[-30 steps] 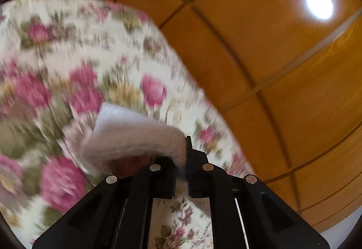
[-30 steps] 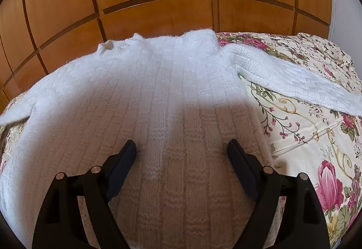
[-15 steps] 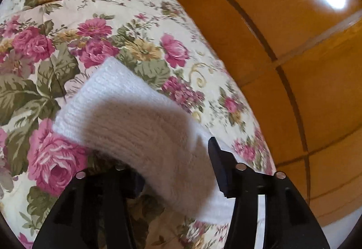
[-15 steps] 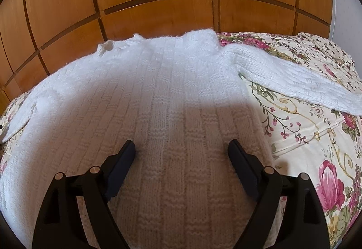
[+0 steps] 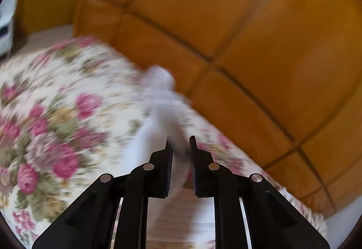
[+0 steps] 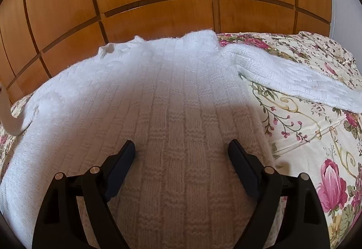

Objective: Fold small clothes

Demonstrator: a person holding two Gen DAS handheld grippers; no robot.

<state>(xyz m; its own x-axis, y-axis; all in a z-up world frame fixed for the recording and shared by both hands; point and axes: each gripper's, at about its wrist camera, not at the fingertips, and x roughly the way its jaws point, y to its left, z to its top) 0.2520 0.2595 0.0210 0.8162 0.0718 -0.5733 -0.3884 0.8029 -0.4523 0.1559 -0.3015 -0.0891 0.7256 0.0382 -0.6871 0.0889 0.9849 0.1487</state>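
White knitted sweater spread flat on floral bedspread; sleeve caught between closing left claw; right claw held wide, empty, above sweater body. Thin pinch judged liable to slip, sleeve dropped mid-fold

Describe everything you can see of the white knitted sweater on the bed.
The white sweater is a soft, thick-looking knit with ribbed columns and basket-weave blocks. It lies spread flat on the floral bedspread, neckline towards the wooden panelling. One sleeve stretches out flat to the right. The other sleeve is lifted off the bed, between the closing jaws of the left tool. The open right tool hovers over the body.
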